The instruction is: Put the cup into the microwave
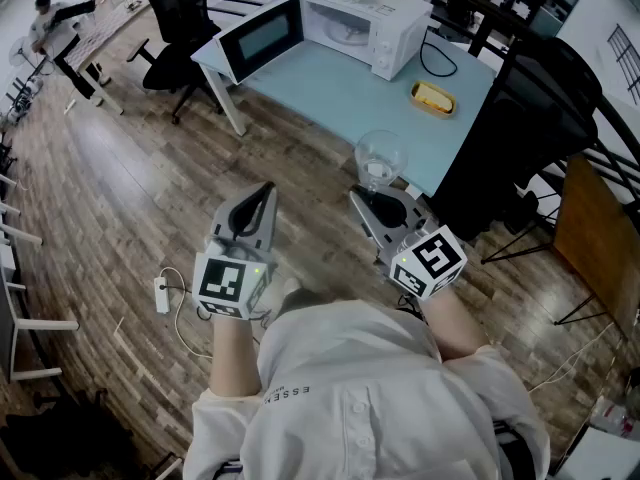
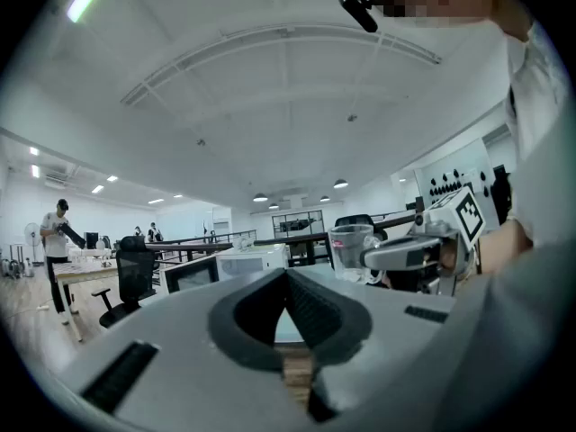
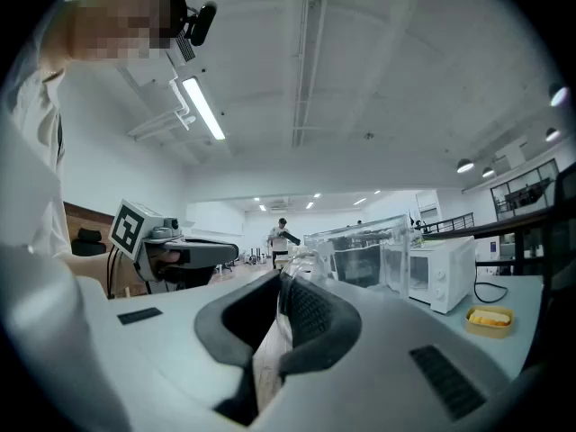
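Observation:
A clear glass cup [image 1: 380,157] hangs over the table's near edge, with my right gripper [image 1: 374,190] shut on its wall. In the right gripper view the cup [image 3: 360,252] stands past the jaws [image 3: 283,297], which pinch its near side. The white microwave [image 1: 366,26] sits at the far end of the light blue table [image 1: 330,93], its door [image 1: 262,36] swung open to the left. My left gripper [image 1: 260,196] is shut on nothing, held over the floor left of the cup. In the left gripper view the jaws [image 2: 288,283] meet, and the cup [image 2: 350,246] shows to the right.
A yellow dish [image 1: 433,98] lies on the table right of the microwave, near a black cable [image 1: 437,61]. Black office chairs [image 1: 178,28] stand left of the table, a dark chair [image 1: 530,118] to its right. A power strip [image 1: 161,295] lies on the wood floor.

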Action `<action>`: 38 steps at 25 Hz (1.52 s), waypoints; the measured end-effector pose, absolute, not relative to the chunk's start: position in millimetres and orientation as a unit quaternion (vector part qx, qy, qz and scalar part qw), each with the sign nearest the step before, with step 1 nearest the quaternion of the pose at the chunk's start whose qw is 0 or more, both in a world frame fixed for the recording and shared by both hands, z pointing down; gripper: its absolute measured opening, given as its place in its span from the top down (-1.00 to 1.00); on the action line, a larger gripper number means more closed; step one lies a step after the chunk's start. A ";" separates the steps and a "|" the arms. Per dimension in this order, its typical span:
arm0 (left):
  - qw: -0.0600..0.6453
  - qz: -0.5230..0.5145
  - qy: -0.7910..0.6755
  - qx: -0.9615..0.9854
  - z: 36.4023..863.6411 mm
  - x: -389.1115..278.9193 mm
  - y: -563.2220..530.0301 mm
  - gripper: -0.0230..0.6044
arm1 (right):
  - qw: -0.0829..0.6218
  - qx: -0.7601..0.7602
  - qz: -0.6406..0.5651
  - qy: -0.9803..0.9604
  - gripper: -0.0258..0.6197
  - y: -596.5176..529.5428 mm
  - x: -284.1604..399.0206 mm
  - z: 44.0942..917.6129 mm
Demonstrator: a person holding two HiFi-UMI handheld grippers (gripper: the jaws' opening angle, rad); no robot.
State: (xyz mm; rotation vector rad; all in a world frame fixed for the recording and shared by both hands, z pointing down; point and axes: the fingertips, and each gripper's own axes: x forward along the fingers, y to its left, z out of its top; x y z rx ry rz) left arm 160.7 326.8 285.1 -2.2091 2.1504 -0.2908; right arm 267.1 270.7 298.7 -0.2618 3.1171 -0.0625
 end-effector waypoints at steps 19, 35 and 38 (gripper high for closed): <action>0.004 -0.099 0.689 -0.718 306.6 145.1 312.5 0.93 | -0.005 -0.089 -0.043 0.995 0.85 254.1 252.8 319.1; -0.002 -0.083 0.655 -0.751 313.0 -35.3 209.8 0.93 | -0.013 -0.134 -0.048 0.990 0.85 158.3 75.0 324.7; -0.006 -0.082 0.634 -0.769 312.2 -80.3 182.2 0.93 | -0.014 -0.158 -0.052 0.986 0.84 135.8 30.6 320.9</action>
